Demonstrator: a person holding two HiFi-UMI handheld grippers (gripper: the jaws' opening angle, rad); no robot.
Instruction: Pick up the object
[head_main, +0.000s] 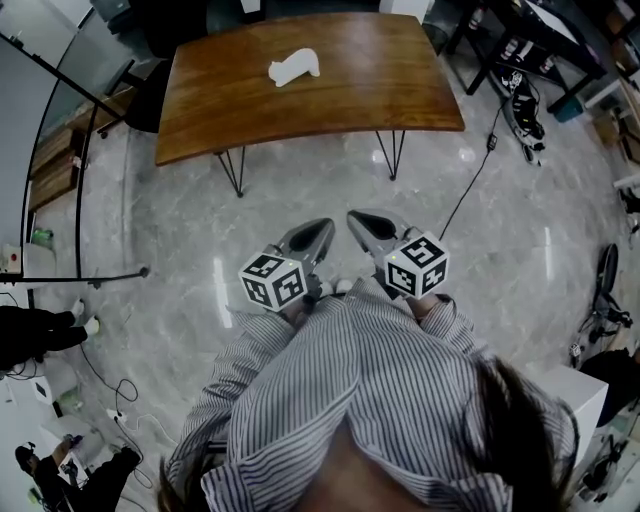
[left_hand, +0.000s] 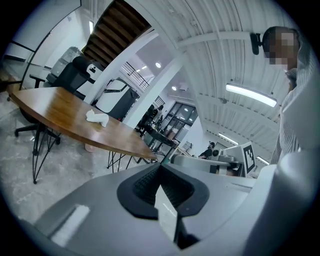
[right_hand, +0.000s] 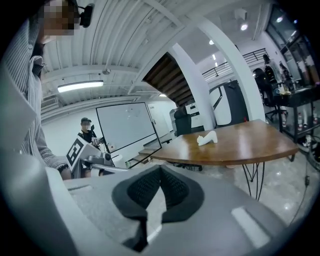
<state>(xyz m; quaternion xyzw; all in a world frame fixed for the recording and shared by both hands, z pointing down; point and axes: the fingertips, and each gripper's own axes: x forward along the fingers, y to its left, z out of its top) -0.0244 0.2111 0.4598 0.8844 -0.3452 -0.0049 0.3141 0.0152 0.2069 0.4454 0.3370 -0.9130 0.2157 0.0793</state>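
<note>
A small white object (head_main: 294, 67) lies on the wooden table (head_main: 400, 90), toward its far left part; it also shows as a white lump (left_hand: 97, 117) in the left gripper view and as a white lump (right_hand: 207, 138) in the right gripper view. My left gripper (head_main: 325, 226) and right gripper (head_main: 355, 217) are held side by side close to the person's chest, well short of the table's near edge, both tips pointing toward the table. Both are shut with nothing between the jaws. Seen along its own jaws, each gripper (left_hand: 159, 167) (right_hand: 160, 169) has its dark pads meeting.
The table stands on thin black hairpin legs (head_main: 233, 170) on a grey marble floor (head_main: 500, 260). An office chair (head_main: 145, 95) sits at the table's left, a black railing (head_main: 70, 150) runs along the left, and cables (head_main: 470, 185) and gear lie at the right.
</note>
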